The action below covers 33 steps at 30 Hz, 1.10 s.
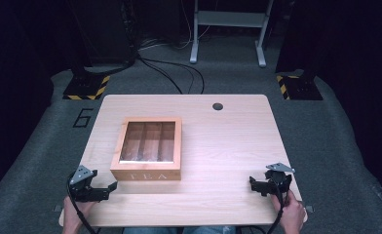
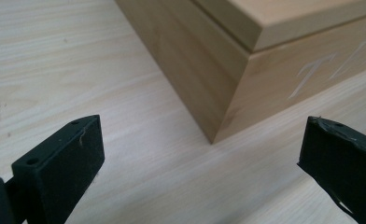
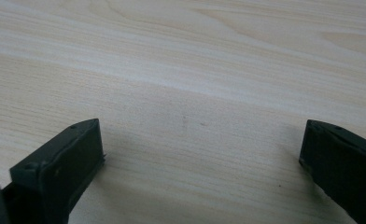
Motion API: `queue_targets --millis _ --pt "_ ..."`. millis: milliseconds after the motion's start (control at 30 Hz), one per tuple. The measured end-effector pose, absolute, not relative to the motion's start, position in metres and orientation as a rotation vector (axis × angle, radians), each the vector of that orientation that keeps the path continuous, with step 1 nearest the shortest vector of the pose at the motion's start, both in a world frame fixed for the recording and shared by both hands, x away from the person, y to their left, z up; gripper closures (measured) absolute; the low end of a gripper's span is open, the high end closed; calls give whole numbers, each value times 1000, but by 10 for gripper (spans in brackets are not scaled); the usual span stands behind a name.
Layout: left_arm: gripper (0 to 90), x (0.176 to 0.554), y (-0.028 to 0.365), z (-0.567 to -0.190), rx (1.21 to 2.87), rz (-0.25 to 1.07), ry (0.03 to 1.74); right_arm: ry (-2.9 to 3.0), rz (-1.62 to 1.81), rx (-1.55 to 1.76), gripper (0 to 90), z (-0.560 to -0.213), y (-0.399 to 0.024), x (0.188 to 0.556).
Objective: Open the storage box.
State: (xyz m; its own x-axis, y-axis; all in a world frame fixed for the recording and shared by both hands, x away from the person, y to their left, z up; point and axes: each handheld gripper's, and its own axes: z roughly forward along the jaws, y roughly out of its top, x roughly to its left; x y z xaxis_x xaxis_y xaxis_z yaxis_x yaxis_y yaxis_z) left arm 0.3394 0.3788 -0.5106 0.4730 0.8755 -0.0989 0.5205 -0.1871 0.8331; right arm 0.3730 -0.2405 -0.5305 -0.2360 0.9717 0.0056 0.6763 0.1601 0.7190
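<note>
We see the wooden tea box (image 1: 147,148) left of centre on the table (image 1: 228,146), lid closed. It looks rigid, smooth and fairly heavy, its window pane fragile; we'd grip the lid's front edge. Left gripper (image 1: 112,186) and right gripper (image 1: 252,182) both gape, empty.

Matt pale wood tea box (image 1: 147,170), glossy window, smooth wood-grain table (image 1: 228,146)

I'm working in a lab or recording studio: my pale wooden worktop (image 1: 228,141) stands on grey carpet (image 1: 325,126), ringed by dark walls, with hazard-striped stand bases (image 1: 86,87) (yellow and black), loose cables (image 1: 174,73) and a grey metal frame (image 1: 228,29) behind.
</note>
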Motion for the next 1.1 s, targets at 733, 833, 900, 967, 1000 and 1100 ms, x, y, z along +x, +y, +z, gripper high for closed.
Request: queue_targets --millis 733,833,900,967,1000,1100 --pt "220 355 359 -497 1830 512 1068 1980 845 1560 0 -530 -241 373" --pt "224 356 359 -498 1832 500 1057 1979 844 1564 0 -530 -240 373" --pt "227 356 359 -498 1836 499 1052 1980 845 1560 0 -530 -241 373" --pt "236 355 356 -498 1837 510 1047 1979 845 1560 0 -530 -241 373" --pt "241 355 356 -498 1837 510 1047 1979 845 1560 0 -530 -241 373" --pt "241 355 353 -498 1838 512 1039 1979 846 1560 0 -531 -241 373"
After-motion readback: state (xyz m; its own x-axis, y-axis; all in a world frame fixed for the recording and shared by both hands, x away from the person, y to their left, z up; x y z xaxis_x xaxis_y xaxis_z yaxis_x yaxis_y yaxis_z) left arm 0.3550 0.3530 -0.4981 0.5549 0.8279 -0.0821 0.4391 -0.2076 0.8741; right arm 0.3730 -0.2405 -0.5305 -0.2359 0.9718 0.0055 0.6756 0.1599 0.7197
